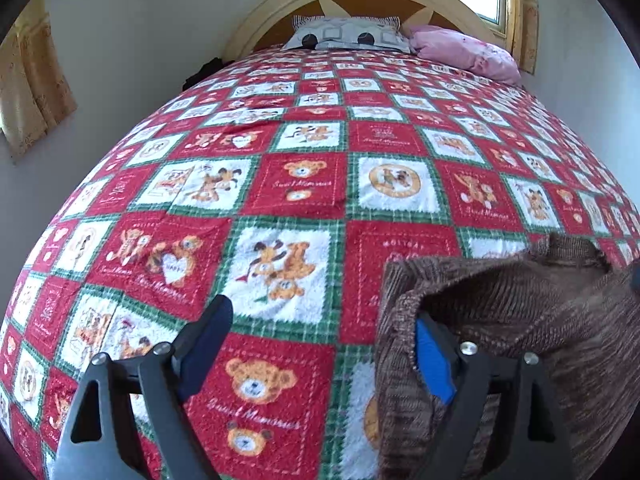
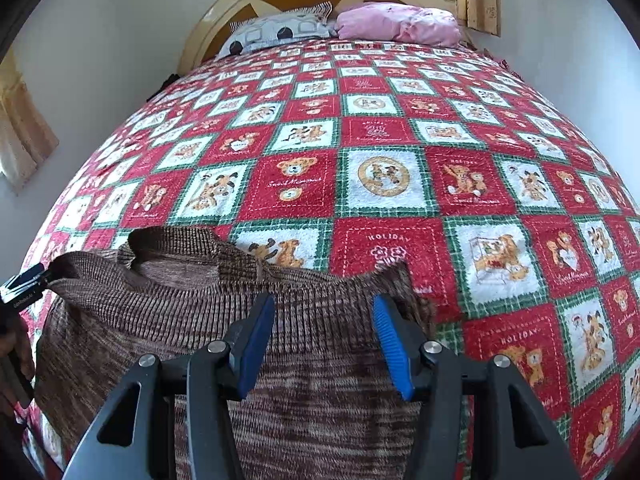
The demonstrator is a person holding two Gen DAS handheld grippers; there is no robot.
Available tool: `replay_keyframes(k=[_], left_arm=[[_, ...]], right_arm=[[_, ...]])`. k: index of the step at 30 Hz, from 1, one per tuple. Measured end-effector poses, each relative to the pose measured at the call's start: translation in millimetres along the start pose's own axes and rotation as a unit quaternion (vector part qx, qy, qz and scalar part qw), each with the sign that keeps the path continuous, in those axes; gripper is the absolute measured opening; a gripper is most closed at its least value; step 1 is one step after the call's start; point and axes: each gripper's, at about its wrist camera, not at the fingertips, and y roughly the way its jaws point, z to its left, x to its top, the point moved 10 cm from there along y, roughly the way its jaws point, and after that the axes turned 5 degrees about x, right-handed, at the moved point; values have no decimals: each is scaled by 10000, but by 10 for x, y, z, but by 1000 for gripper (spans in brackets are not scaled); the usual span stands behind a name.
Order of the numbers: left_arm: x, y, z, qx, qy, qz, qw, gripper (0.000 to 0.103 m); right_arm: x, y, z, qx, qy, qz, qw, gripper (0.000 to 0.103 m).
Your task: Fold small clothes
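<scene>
Right gripper (image 2: pixel 324 344) open above brown sweater (image 2: pixel 280 360) on bedspread (image 2: pixel 400 184).

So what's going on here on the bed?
A person is working on a brown knit sweater with two handheld tools, on a bed covered by a red teddy-bear blanket. Both the left tool and the right tool stand open. The sweater's edge drapes over one finger of the left tool; neither grips it. No finished fold shows yet.
</scene>
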Motion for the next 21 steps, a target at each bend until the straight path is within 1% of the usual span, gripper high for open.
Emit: replay_keyframes(k=[1,2,4,5,6,8,9,11,12,15,17,19,21], left_arm=[[-26,-7,25,60,28,-12,10000,95],[-48,-13,42,92,53,-21,9999,98],[-58,-16,47,11,74,6,10000,98],[-39,2,23,-98,125,64,9999,98],[-11,8,7,-109,191,74,9997,98],[62,33,-21,-62,309,72,9995,98],[117,68,-40,20,397,102,9992,98],[199,115,-41,154,407,109,9990,102],[225,177,-52,170,406,195,9988,103],[148,405,-84,401,828,646,9937,103],[158,420,-91,259,799,658,9943,103],[212,390,-71,20,544,715,9959,103],[301,273,-99,-522,131,595,9968,103]], right_arm=[[-38,-42,-9,12,24,-24,10000,53],[-65,-63,-8,22,35,-29,10000,53],[-122,-141,5,62,27,-74,9999,53],[-156,-195,18,81,2,-112,9999,53],[-191,-244,40,86,-28,-136,9999,53],[-246,-302,85,113,-70,-151,9998,53],[-267,-325,117,136,-89,-159,9997,53],[-327,-363,206,206,-154,-137,9996,55],[-353,-360,245,236,-195,-106,9995,56],[-485,-319,337,193,-446,74,9988,57],[-536,-312,331,86,-585,86,9982,57],[-540,-317,306,99,-610,60,9981,57],[-480,-358,243,183,-482,-43,9987,57]])
